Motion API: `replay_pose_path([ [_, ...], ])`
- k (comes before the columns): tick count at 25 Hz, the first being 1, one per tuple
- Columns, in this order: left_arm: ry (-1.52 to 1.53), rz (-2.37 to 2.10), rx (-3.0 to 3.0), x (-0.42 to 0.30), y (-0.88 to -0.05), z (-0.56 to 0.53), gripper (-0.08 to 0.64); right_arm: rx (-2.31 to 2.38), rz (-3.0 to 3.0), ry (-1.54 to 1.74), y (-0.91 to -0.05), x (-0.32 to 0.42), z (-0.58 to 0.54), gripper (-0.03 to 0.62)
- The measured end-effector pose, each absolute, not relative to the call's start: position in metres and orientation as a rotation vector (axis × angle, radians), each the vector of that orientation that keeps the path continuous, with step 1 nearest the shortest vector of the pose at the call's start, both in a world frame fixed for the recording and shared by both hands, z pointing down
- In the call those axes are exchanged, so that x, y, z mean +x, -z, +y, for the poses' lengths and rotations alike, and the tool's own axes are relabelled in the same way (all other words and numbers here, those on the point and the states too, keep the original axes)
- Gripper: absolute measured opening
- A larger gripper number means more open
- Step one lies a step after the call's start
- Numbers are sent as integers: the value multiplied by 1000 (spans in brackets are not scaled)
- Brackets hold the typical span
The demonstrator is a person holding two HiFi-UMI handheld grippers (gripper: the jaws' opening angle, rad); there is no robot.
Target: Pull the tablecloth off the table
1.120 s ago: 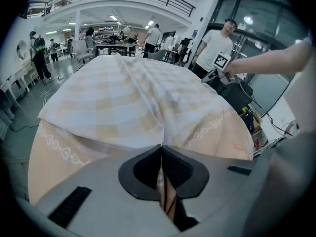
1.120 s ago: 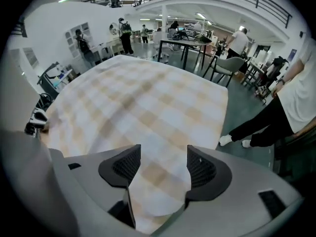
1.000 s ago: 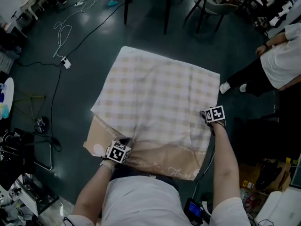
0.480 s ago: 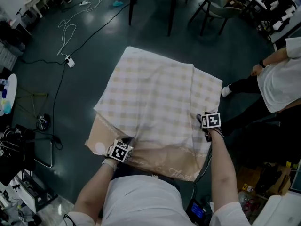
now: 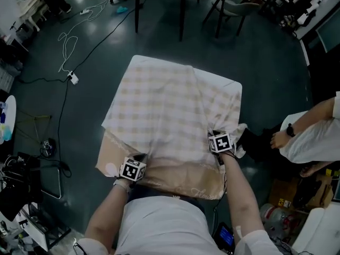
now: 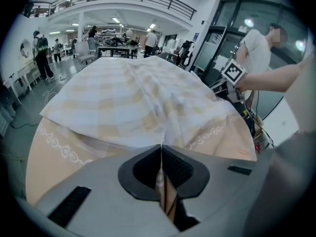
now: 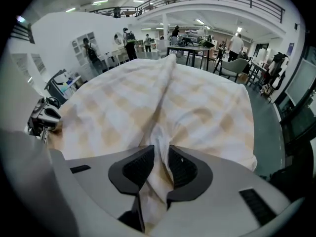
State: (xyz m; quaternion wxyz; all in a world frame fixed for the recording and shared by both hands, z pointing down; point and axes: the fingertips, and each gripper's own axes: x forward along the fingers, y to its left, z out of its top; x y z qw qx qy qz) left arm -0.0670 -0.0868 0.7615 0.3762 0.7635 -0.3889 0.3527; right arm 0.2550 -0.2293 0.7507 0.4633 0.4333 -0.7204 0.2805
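Tablecloth (image 5: 159,102), checked, is spread over the bench, on top of a beige cover (image 5: 183,180). The cover is exposed along the near edge at 6 o'clock and at the 8 o'clock corner.

Left tongs (image 5: 139,158) are closed on a thin fold at the tablecloth's near edge, at 7 o'clock. Right tongs (image 5: 215,137) are at 4 o'clock, near the right edge. Their jaws have just been closing, and a bunched fold of tablecloth is gripped between them. A raised ridge is seen in the tablecloth from the right tongs toward 12 o'clock.

The far edge lies at the bench's far side, and the far-right corner at 2 o'clock overhangs slightly.

Open floor (image 5: 64,116) is seen at 9 to 11 o'clock, crossed by a cable (image 5: 66,84). A second bench (image 5: 159,4) and a chair (image 5: 234,7) stand at 12 to 1 o'clock, well apart. A person (image 5: 313,137) stands at 3 to 4 o'clock, near the right edge. Clutter (image 5: 21,195) is seen at 8 o'clock.
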Motion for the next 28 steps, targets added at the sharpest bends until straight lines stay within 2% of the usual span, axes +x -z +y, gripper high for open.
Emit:
replay_pose_path([
  [5,-857,-954,1953,-67,-753,-86,15,1052,-1794,-683,-752,242,-206,85],
  [12,-853,-1156,2036,-99,-712,-147,19,1042,-1826,-719,-746,235,-180,64],
  [15,-915,-1222,2051,-122,-713,-180,143,1034,-1843,-725,-750,223,-166,56],
  [19,-1006,-1297,2032,-148,-723,-218,217,1015,-1850,-722,-753,210,-146,52],
  [25,-1118,-1294,1923,-168,-753,-239,270,984,-1894,-781,-752,187,-117,44],
  [28,-1013,-1288,1875,-169,-762,-240,278,962,-1916,-815,-752,174,-104,43],
])
